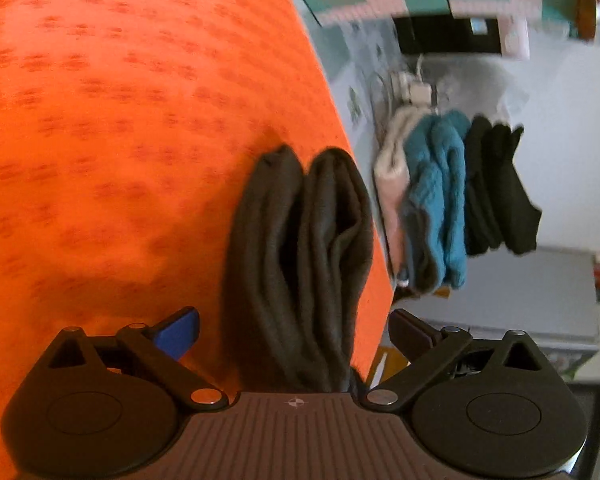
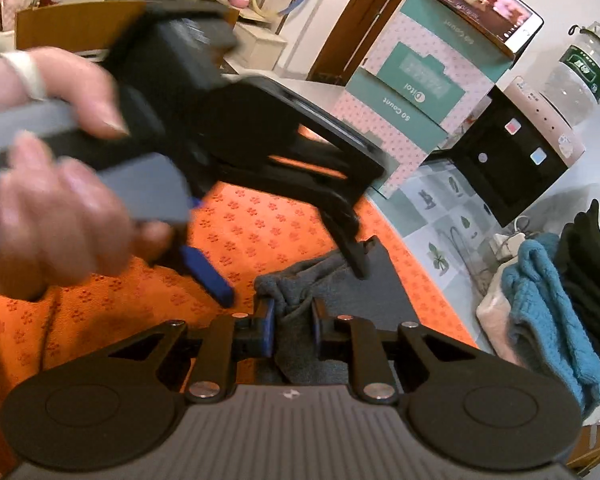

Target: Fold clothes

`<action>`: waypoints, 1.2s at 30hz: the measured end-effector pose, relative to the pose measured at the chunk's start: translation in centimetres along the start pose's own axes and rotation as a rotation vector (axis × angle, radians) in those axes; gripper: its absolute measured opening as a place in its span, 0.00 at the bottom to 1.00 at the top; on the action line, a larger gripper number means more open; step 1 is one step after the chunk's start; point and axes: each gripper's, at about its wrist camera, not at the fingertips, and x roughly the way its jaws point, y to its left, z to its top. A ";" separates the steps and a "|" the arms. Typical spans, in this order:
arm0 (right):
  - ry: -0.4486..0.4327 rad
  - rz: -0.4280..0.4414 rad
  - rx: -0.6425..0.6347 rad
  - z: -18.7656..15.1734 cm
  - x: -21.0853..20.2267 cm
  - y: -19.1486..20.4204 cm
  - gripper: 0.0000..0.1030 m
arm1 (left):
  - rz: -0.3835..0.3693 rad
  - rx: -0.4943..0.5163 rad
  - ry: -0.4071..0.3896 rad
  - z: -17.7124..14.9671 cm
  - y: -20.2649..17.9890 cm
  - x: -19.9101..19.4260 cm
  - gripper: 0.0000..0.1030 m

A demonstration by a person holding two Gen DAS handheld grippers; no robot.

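The grey sock (image 2: 296, 312) is bunched up on the orange mat (image 2: 260, 236), near its edge, and the right gripper (image 2: 293, 322) is clenched on a fold of it, both pads pressing into the fabric. In the left wrist view the same dark sock (image 1: 300, 264) runs lengthwise straight out ahead of the left gripper (image 1: 296, 330), whose fingers are spread wide on either side of it and grasping nothing. From the right camera you can see the left hand (image 2: 56, 196) holding that gripper above the sock with one black fingertip right at the far part of the fabric, though it's too blurry to say if it's touching.

My take on doing this step right: keep the right pinch firm and low, bring the left down onto the loose end, close properly on it, then pull the two ends apart to flatten before folding over. Grabbing only one layer would probably leave it twisted.

The mat has a little flower pattern and lies on a table with a leaf-print cloth (image 2: 440, 216). Just off the mat there's a pile of folded stuff (image 2: 548, 304), cream, teal and black. Further back: pink-and-teal boxes (image 2: 416, 96), a black appliance (image 2: 508, 164), and a plastic water bottle (image 2: 580, 72).
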 end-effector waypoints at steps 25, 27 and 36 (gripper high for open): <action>-0.018 0.327 0.569 -7.7 -4.0 -9.8 0.40 | 0.119 0.065 0.034 1.6 -0.9 4.0 0.37; -0.012 0.314 0.686 -9.4 -3.6 -11.4 0.45 | 0.123 0.074 0.027 1.4 -0.8 3.8 0.37; 0.096 0.210 1.198 -17.8 2.0 -15.3 0.46 | 0.122 0.081 -0.001 0.8 -0.5 3.5 0.39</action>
